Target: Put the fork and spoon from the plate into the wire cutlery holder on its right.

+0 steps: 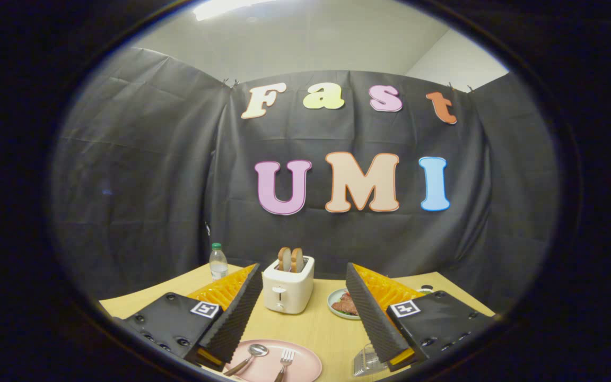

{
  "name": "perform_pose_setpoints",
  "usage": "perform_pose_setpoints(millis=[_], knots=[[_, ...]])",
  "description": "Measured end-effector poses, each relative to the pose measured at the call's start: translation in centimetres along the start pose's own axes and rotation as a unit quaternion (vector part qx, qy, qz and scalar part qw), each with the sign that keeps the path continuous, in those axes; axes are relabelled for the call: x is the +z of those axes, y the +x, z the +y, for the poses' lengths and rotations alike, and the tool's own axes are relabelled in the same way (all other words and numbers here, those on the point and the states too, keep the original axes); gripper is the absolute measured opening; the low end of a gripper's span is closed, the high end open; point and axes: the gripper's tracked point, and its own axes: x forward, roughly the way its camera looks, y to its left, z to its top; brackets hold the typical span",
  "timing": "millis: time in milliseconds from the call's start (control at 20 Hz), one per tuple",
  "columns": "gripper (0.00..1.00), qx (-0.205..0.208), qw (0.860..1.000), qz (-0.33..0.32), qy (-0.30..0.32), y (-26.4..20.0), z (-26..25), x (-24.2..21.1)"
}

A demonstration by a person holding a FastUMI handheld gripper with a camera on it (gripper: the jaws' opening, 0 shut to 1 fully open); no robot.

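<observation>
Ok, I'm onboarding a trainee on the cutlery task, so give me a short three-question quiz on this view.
1. True or false: the gripper is open with nothing between its fingers.
2. What lies beside the spoon on the pink plate? A) knife B) fork C) chopsticks
3. What sticks out of the white toaster?

Key: 1 true. 2 B, the fork. 3 Two bread slices.

My hand-held gripper (pixel 304 307) has black ribbed fingers with orange backs. Silver spoon (pixel 248 357) and fork (pixel 284 363) lie on a pink plate (pixel 305 363); white toaster (pixel 288 291); pale wood surface (pixel 321 329).
</observation>
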Motion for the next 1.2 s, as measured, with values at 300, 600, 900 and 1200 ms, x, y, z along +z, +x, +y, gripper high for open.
perform_pose_setpoints(millis=[300, 600, 900, 1200], knots=[[1.0, 0.007, 0.999, 0.046, -0.023, -0.4, 0.8, -4.3], [1.0, 0.011, 0.993, 0.119, -0.025, -0.5, 1.4, -10.0], [1.0, 0.017, 0.975, 0.222, -0.024, -1.6, 1.8, -17.4], [1.0, 0.032, 0.958, 0.281, -0.047, -2.3, 2.7, -22.3]])
